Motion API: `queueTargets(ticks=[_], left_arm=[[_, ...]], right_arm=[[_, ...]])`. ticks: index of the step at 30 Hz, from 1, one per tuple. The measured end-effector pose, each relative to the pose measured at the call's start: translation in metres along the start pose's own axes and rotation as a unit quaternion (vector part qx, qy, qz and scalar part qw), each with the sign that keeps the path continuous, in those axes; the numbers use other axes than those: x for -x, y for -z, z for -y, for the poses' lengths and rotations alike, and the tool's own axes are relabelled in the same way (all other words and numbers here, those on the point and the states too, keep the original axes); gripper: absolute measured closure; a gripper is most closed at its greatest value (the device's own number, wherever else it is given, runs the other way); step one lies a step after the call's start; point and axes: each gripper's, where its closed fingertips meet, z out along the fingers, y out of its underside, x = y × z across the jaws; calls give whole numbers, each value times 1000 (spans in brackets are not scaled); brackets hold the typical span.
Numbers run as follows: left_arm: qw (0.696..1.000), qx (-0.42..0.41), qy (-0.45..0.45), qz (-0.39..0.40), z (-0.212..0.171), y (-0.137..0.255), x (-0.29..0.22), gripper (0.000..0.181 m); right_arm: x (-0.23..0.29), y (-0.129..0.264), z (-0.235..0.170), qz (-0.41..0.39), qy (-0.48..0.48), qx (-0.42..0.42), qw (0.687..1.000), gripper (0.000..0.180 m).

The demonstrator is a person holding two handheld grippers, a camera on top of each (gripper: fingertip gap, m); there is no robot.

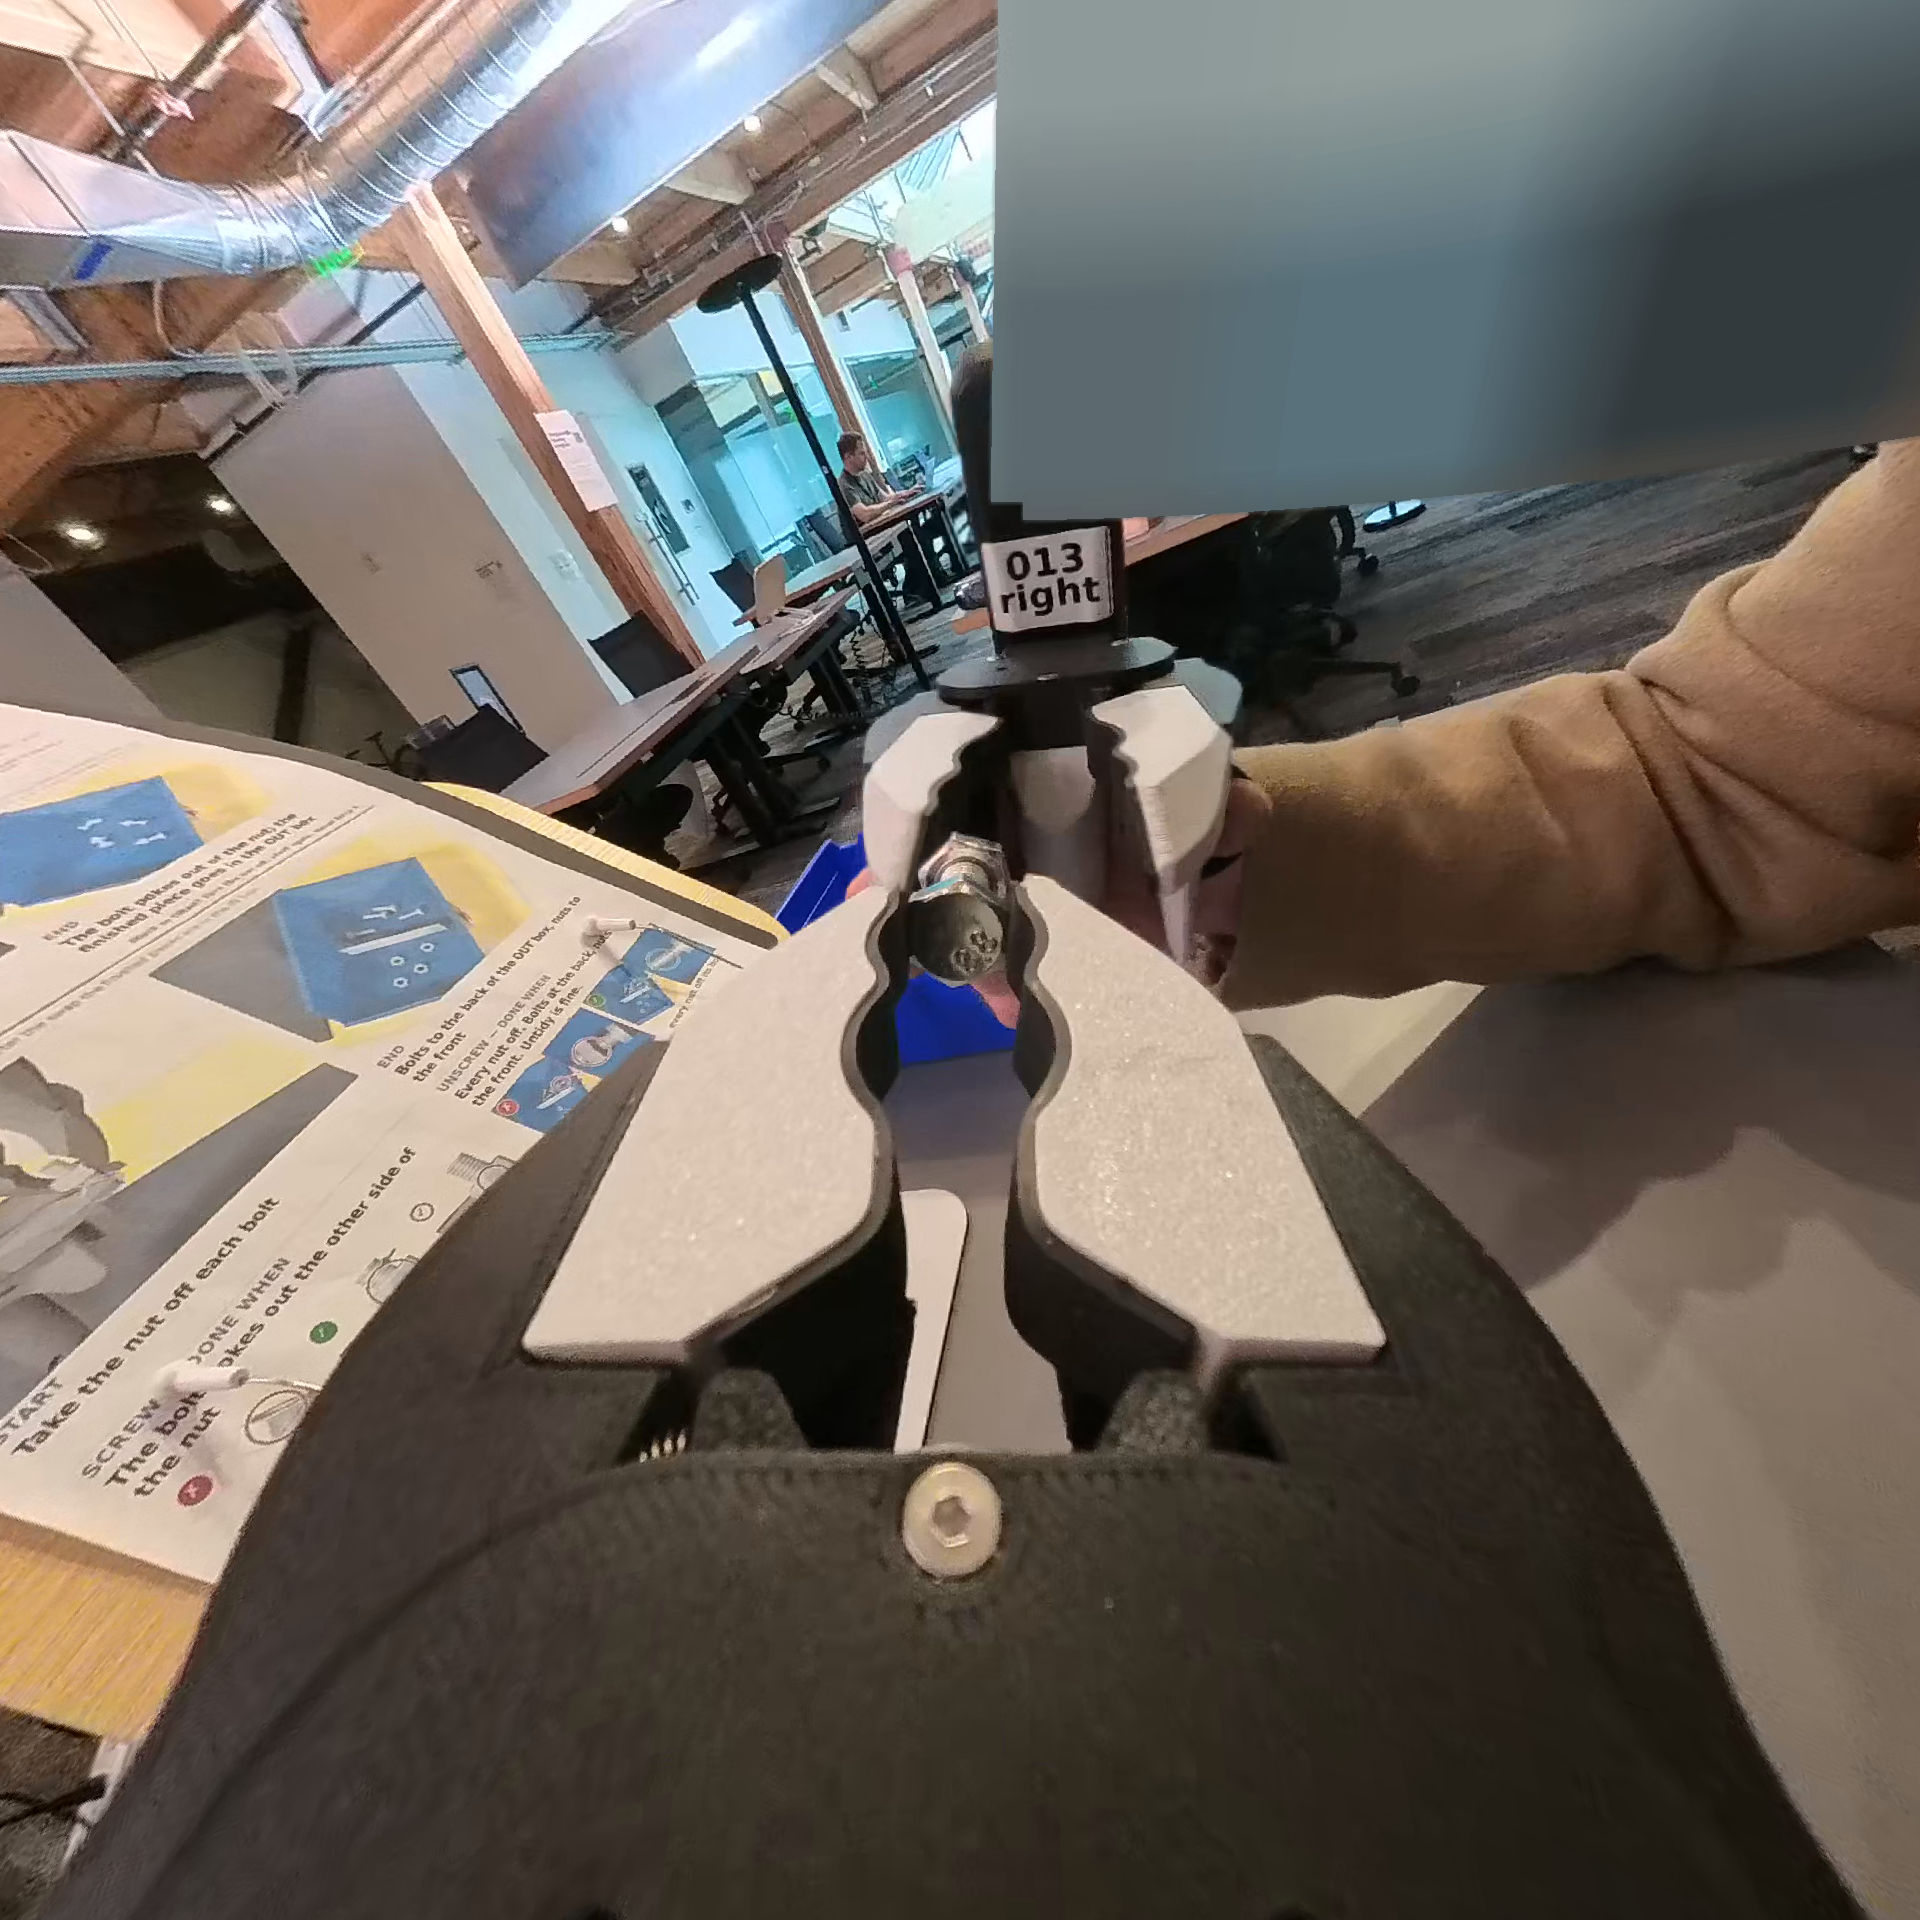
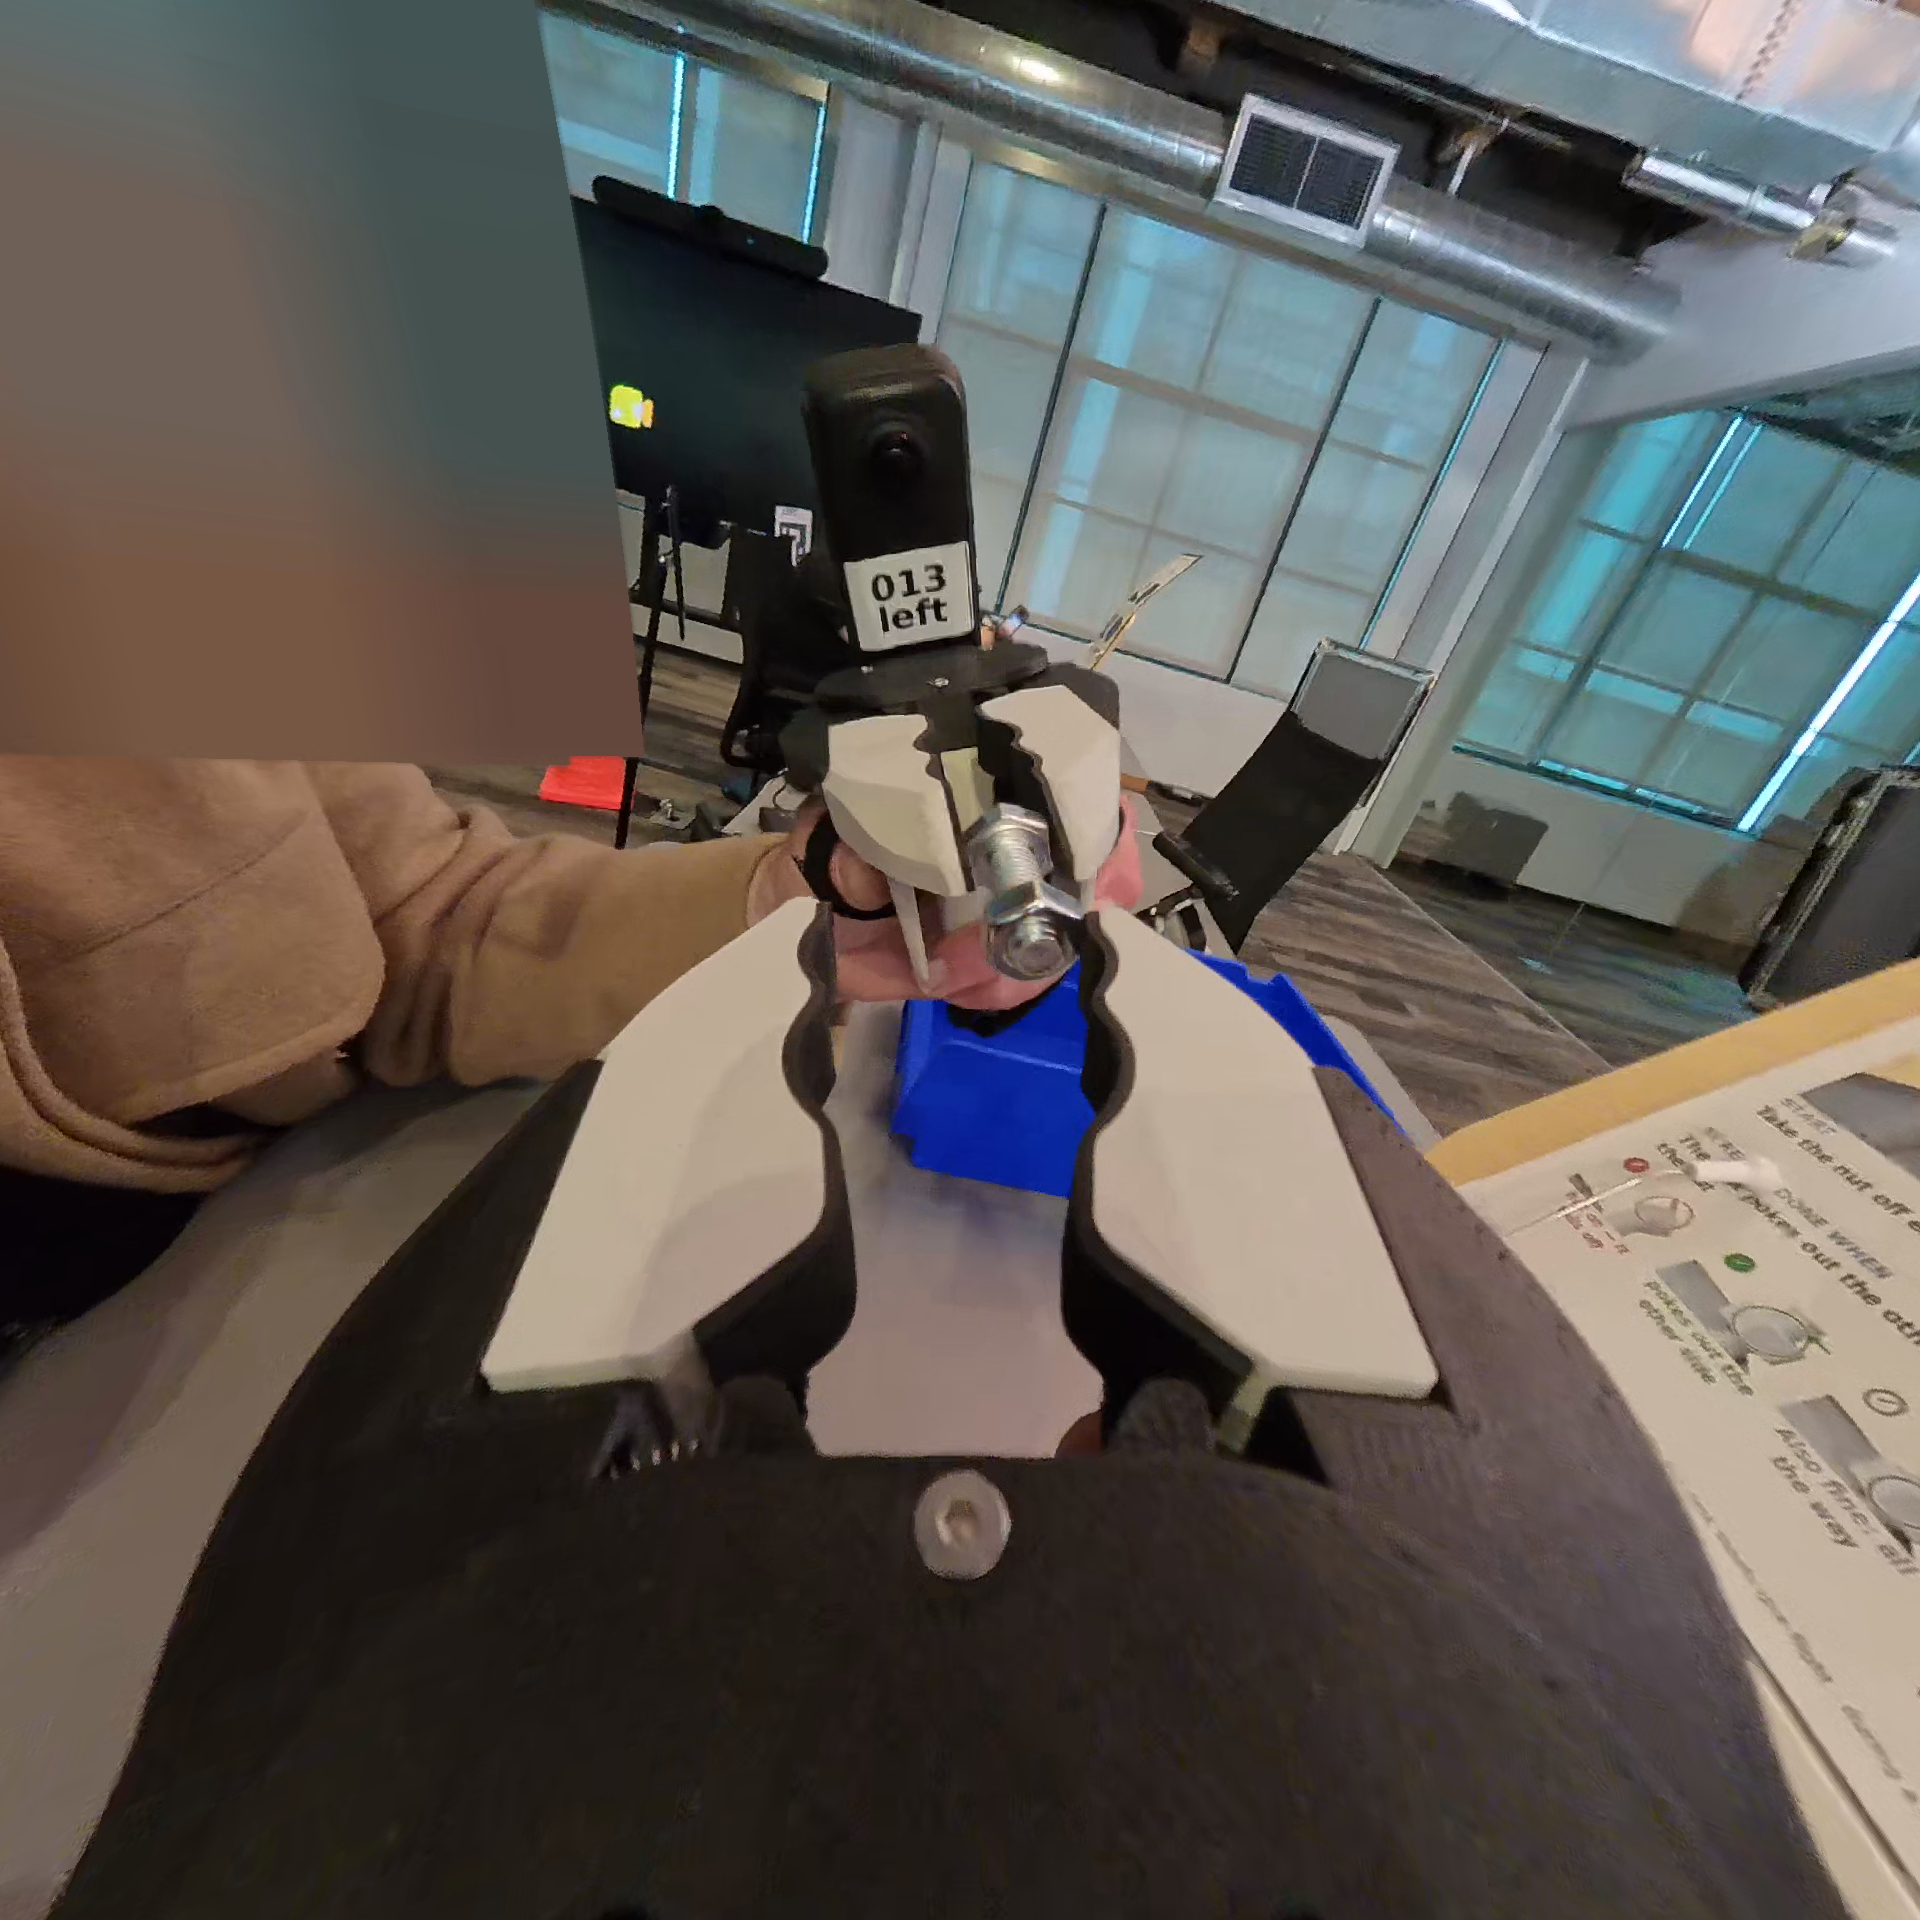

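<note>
1. Left wrist view: the left gripper (image 1: 956,914) is clamped on the dark round head of a bolt (image 1: 961,943), pinched between the notched tips of its two grey fingers.
2. The bolt hangs in the air right above the blue bin (image 1: 935,1023), and its threaded end points away towards the other tool.
3. A silver nut (image 1: 971,868) sits on the thread, also above the bin.
4. The right gripper (image 1: 1039,883) faces it from the far side of the bin with its fingers spread apart. One white finger is right beside the nut, but I cannot tell if it touches.
5. A person's tan sleeve (image 1: 1558,779) reaches in from the right of the bin, lying on the grey table (image 1: 1662,1247).
6. A printed instruction sheet (image 1: 260,1039) lies to the left of the bin.
7. Right wrist view: the right gripper (image 2: 956,930) stands wide open, gripping nothing.
8. Past its tips the blue bin (image 2: 987,1101) sits on the table, and the bolt (image 2: 1013,847) is held just above it.
9. The nut (image 2: 1023,909) is near the bolt's free end, close against the right-hand fingertip.
10. The left gripper (image 2: 1003,873) is closed on the bolt's far end above the bin. It carries a black camera (image 2: 888,447), and a hand (image 2: 935,971) holds it from below.
11. The tan sleeve (image 2: 260,935) runs off to the left of the bin.
12. The instruction sheet (image 2: 1714,1299) lies to the right of the bin.
</note>
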Motion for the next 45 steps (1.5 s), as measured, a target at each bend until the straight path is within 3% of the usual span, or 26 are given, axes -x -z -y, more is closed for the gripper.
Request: queueTargets(ticks=[8, 12, 17, 20, 25, 30, 32, 42, 45], left_arm=[[1000, 16, -11, -3, -1, -4, -5, 164], [1000, -2, 4, -5, -1, -1, -1, 163], [1000, 1, 4, -4, 0, -1, -1, 163], [1000, 10, 4, 6, -4, -1, 3, 163], [1000, -1, 10, 0, -2, -1, 1, 163], [1000, -4, 12, -4, -1, 0, 0, 163], [1000, -3, 12, -1, -1, 0, 2, 164], [1000, -10, 14, 0, 1, 2, 2, 163], [1000, -5, 14, 5, -1, 2, 5, 163]], right_arm=[[10, 10, 24, 17, 19, -52, 998, 143], [-3, 6, 7, -20, 34, 4, 999, 139], [1, 1, 3, -8, 19, 2, 1000, 134], [16, 6, 19, 27, 33, -29, 999, 148], [-4, 7, 7, -17, 18, -4, 1000, 139], [-1, 2, 4, -10, 16, -2, 1000, 135], [9, 5, 13, 10, 27, -17, 999, 148], [-2, 3, 5, -17, 17, -4, 1000, 137], [6, 6, 16, 3, 25, -25, 999, 144]])
